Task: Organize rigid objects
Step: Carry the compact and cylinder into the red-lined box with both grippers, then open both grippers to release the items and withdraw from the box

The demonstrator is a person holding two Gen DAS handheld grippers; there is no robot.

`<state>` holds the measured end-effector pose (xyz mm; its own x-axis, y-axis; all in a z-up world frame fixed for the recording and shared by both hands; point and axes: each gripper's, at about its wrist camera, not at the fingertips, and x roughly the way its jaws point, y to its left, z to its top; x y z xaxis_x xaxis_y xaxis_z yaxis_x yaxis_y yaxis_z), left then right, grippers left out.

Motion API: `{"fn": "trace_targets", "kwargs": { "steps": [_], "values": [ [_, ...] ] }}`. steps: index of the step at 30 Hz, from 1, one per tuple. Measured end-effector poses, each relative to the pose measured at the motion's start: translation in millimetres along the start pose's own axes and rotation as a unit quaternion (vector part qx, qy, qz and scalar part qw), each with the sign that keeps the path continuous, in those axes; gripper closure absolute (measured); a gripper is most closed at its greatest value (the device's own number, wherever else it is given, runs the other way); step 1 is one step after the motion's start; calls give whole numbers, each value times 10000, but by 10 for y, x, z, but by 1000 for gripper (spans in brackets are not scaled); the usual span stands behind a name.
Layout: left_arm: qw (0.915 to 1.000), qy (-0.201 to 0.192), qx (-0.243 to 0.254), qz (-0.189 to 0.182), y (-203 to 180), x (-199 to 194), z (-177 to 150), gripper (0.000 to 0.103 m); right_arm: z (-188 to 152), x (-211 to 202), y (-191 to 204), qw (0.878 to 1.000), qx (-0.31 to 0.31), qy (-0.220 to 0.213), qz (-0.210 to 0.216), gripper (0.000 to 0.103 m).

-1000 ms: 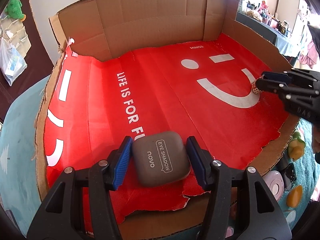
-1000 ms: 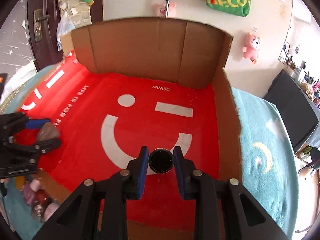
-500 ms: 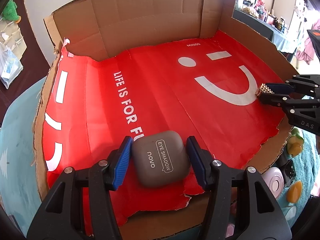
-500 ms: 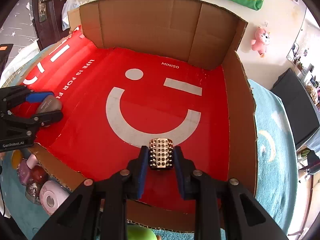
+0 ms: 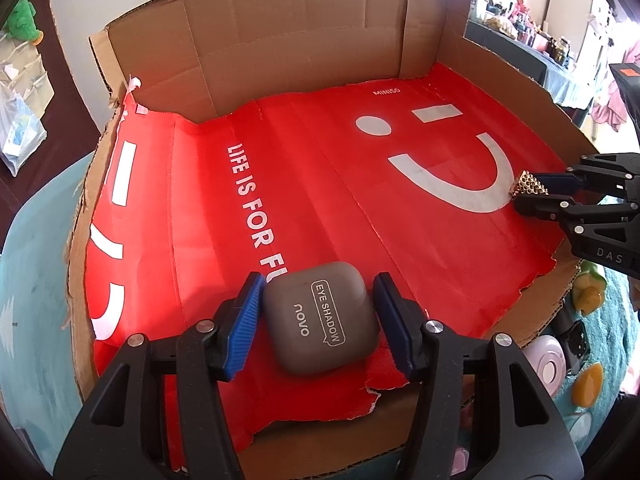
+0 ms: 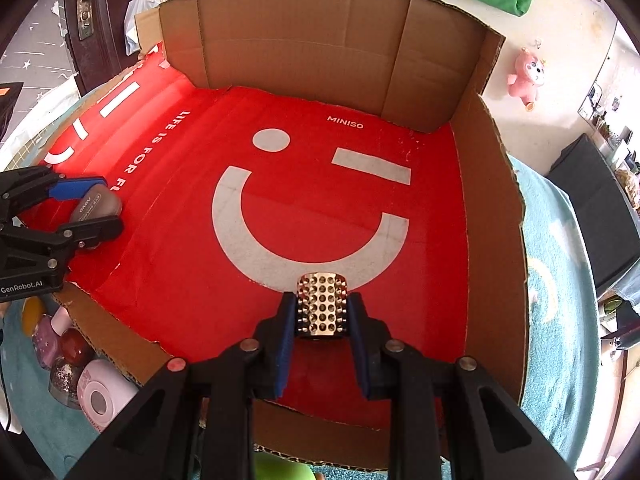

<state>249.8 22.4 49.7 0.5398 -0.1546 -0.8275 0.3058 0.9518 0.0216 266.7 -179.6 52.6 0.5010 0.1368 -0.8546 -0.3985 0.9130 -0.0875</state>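
The left claw (image 5: 320,316) straddles a grey eyeshadow case (image 5: 320,316) lying flat near the front edge of the red sheet (image 5: 304,184) inside the cardboard box (image 5: 296,32). Its jaws are opening: the left pad stands just clear of the case and the right pad shows a gap. The right claw (image 6: 322,312) is clamped tight on a gold studded cylinder (image 6: 321,305), held at the bottom of the sheet's white smile, towards the box's right wall and well apart from the case.
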Motion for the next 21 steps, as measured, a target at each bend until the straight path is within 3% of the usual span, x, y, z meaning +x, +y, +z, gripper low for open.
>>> {"fn": "trace_targets", "kwargs": {
  "steps": [8,13,21],
  "values": [
    [9997,-222,36,37,-40,-90,-7,31,10,-30,24,10000,-23,-18,26,67],
    [9991,-428,16,15,-70,-222,-21,31,17,-135,14,9999,49,-109,71,65],
    [9927,-1190,-198,89,-104,-736,-127,19,-48,-688,46,9967,80,-809,-21,43]
  ]
}}
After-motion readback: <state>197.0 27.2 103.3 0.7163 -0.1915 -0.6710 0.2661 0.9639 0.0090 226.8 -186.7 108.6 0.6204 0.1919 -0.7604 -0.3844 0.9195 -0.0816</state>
